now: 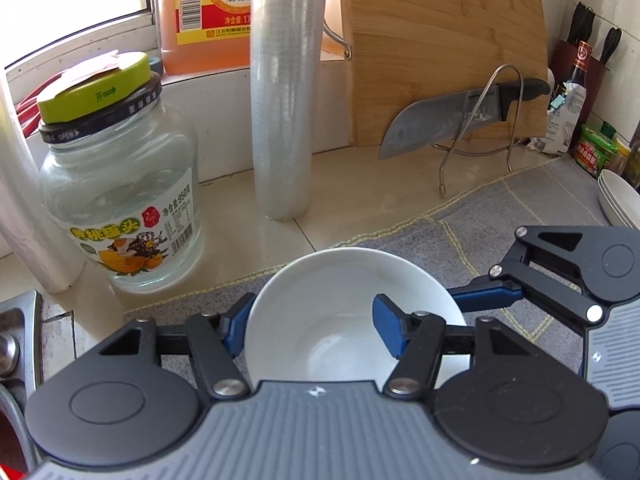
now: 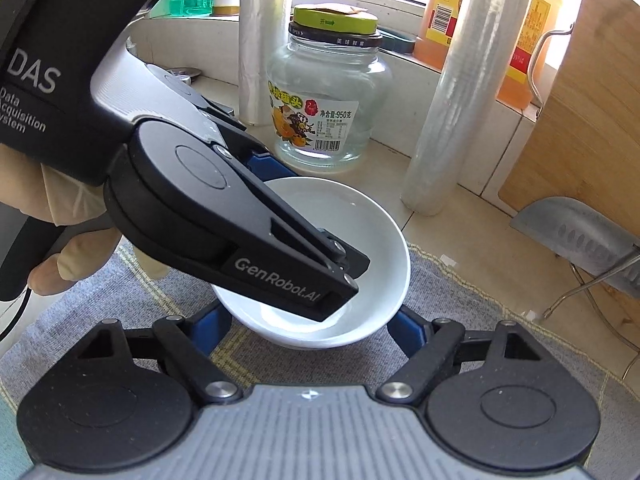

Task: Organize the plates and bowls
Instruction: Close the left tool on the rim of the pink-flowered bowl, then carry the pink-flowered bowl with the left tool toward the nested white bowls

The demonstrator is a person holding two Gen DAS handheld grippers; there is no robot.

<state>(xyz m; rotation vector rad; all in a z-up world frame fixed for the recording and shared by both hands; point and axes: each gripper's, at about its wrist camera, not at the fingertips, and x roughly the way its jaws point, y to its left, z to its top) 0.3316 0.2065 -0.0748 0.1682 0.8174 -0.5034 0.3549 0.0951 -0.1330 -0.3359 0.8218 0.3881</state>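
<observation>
1. Step in hand: one white bowl point(image 1: 352, 312), low centre of frame on the grey mat point(image 1: 500, 216), is gripped by both tools.
2. Left tool point(image 1: 316, 330) is clamped on the bowl wall, one finger inside. Right tool point(image 2: 310, 330) is closed across its outer sides.
3. Next move, judged: a level lift toward the stacked plates point(image 1: 618, 200), right edge.
4. Counted: one bowl, at least two plates, two tools.

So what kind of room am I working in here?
Most likely a home kitchen counter by a window: a cleaver rests on a wire rack against a bamboo cutting board, with a cooking wine bottle on the sill and a white bowl on a grey mat.
</observation>
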